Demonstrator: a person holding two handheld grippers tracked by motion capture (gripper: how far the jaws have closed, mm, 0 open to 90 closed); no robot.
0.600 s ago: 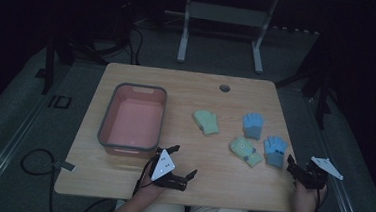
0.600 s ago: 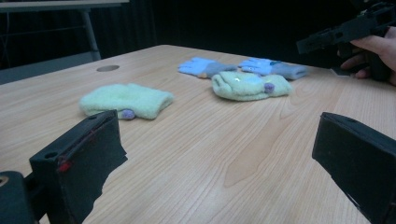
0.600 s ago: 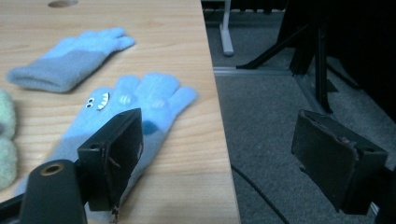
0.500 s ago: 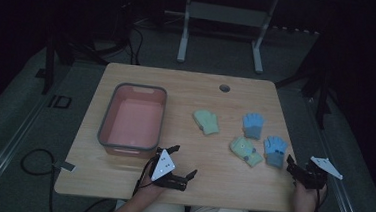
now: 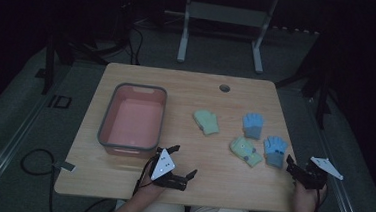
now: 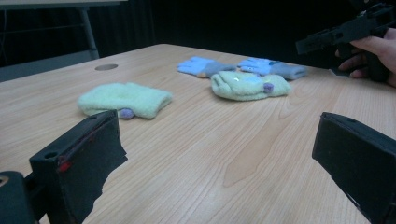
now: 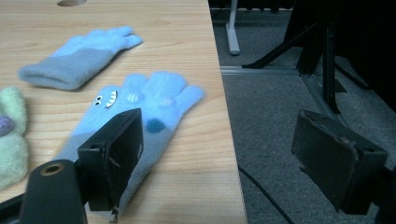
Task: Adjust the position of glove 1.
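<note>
Blue glove with face [image 7: 140, 105]: small knitted glove, pale blue, darker grey-blue cuff, cartoon eyes and toothy mouth on the back, a darker blue spot near the palm. Flat on tabletop [image 5: 202, 87], near right corner, close to the right edge, just ahead of right gripper [image 5: 299, 172]. Second blue glove [image 5: 253, 125] farther off; two green gloves [image 5: 246, 151] to the left.

Right gripper: fingers wide apart, nothing held, left finger over the cuff. Left gripper [image 5: 177, 161]: near edge, beside pink bin [image 5: 132, 122], fingers spread, empty.
</note>
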